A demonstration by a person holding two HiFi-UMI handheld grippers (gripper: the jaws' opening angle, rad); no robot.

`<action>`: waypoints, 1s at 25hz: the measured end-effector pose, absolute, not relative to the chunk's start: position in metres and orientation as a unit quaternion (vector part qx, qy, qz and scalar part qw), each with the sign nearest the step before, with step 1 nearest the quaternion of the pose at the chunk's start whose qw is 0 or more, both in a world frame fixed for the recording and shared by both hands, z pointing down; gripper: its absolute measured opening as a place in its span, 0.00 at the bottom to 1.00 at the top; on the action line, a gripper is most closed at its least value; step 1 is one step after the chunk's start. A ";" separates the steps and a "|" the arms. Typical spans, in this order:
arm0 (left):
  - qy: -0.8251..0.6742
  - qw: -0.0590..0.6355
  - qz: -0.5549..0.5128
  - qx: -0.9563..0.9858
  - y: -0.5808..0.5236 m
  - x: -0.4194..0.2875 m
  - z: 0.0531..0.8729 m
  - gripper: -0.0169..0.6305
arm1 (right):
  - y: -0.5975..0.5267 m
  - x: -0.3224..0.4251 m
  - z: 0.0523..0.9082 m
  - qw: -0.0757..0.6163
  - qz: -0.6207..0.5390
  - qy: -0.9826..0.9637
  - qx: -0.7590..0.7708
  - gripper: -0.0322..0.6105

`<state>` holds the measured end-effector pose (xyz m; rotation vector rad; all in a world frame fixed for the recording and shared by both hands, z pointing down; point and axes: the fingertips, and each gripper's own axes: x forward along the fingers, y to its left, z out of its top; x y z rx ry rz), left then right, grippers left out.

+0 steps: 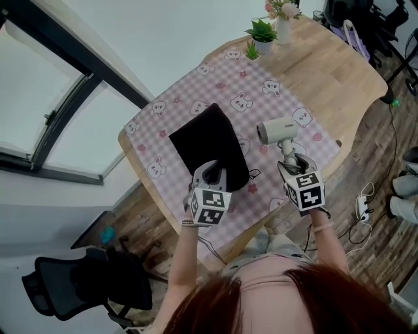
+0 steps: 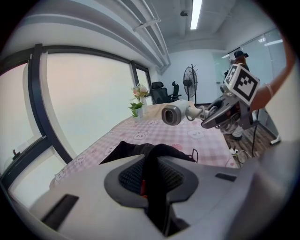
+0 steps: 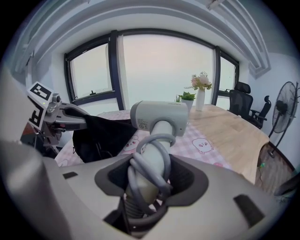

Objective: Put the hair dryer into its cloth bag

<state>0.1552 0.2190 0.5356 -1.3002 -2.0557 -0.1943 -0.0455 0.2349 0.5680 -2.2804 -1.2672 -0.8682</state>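
Observation:
A black cloth bag (image 1: 210, 145) lies on the pink checked tablecloth (image 1: 196, 98), its near edge lifted. My left gripper (image 1: 210, 177) is shut on that edge; in the left gripper view the black cloth (image 2: 151, 174) runs between the jaws. The white hair dryer (image 1: 277, 132) hangs above the table to the right of the bag, with its grey cord wound round the handle. My right gripper (image 1: 294, 163) is shut on the handle (image 3: 152, 164), and the dryer's barrel (image 3: 159, 117) points away from it. The dryer (image 2: 178, 113) also shows in the left gripper view, held by the right gripper (image 2: 220, 115).
Small potted plants (image 1: 262, 34) and a flower vase (image 1: 282, 19) stand at the far end of the wooden table (image 1: 339, 72). Windows run along the left. A black office chair (image 1: 85, 284) stands on the floor at lower left, and a power strip (image 1: 361, 209) lies on the floor at right.

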 end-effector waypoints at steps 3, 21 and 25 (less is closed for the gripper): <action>-0.793 0.344 -0.084 -0.495 0.219 0.154 0.536 0.12 | 0.224 -0.045 0.561 0.189 -0.309 -0.442 -0.820 0.37; -0.795 0.389 -0.139 -0.444 0.203 0.138 0.540 0.12 | 0.138 -0.033 0.539 0.158 -0.320 -0.347 -0.867 0.37; -0.797 0.384 -0.149 -0.441 0.201 0.133 0.537 0.12 | 0.116 -0.028 0.537 0.146 -0.328 -0.319 -0.877 0.37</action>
